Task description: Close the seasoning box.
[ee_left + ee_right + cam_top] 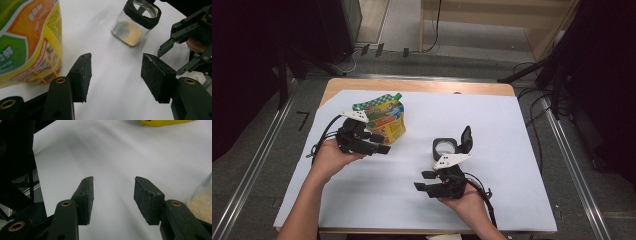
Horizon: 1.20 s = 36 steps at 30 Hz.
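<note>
A colourful stand-up pouch [382, 117] with a green cap stands at the left of the white sheet [502, 120]. My left gripper [381, 143] is just in front of it, open, with nothing between its jaws. In the left gripper view that gripper [116, 60] has the pouch [30, 40] to its left and a clear jar [135, 23] of beige grains ahead. The jar [444, 148] stands mid-table, its black lid [467, 137] flipped up. My right gripper [424, 181] is near the jar's front, open and empty. The right gripper view has this gripper [113, 181] over bare sheet and the jar [202, 205] at the right edge.
The sheet covers a wooden table whose far rim [412, 86] shows. Black stands [557, 75] and cables [532, 115] flank the table on the floor. A metal rail [257, 155] runs along the left. Bare sheet lies between the two grippers and to the right.
</note>
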### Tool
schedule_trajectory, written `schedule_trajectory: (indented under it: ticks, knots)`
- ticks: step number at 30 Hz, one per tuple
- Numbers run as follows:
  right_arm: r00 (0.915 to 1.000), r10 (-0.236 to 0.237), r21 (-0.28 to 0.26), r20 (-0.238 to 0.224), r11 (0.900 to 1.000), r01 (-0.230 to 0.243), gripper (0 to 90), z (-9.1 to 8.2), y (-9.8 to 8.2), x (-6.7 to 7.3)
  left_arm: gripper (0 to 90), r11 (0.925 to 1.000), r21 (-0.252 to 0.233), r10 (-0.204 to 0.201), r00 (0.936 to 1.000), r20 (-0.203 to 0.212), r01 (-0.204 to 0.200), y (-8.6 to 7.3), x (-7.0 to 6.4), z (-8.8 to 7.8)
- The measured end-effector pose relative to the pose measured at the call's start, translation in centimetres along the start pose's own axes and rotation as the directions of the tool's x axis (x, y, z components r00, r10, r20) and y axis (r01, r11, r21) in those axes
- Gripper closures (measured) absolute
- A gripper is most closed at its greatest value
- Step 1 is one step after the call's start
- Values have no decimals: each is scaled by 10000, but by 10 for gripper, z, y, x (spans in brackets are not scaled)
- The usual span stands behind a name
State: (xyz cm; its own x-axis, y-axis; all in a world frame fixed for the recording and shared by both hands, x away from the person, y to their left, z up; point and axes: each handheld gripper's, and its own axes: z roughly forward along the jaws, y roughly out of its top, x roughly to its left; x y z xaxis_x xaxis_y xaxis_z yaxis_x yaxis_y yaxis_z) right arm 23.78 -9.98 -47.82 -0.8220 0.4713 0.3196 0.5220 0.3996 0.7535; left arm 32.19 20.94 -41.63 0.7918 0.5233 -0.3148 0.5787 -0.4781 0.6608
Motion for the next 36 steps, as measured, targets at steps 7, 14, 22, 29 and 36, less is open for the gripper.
schedule_trajectory:
  ticks: [7,14,22,29,36]
  knots:
    - [9999,-80,11,-119,10000,80,497,3,1,-2,424,9996,-25,-264,9992,-301,264,-7,7,-11]
    - [9994,-293,167,-159,9994,296,492,7,1,-1,432,9977,-347,-609,9957,-704,586,-16,15,-28]
    - [9995,-300,240,-123,9993,303,492,8,0,-1,446,9936,-665,-998,9865,-1300,917,-22,30,-46]
    - [9993,-333,246,-174,9991,338,492,9,0,-1,461,9891,-1075,-1174,9792,-1653,1004,-19,45,-57]
    - [9987,-459,306,-201,9984,465,469,12,11,4,472,9931,-953,-830,9845,-1546,688,4,47,-46]
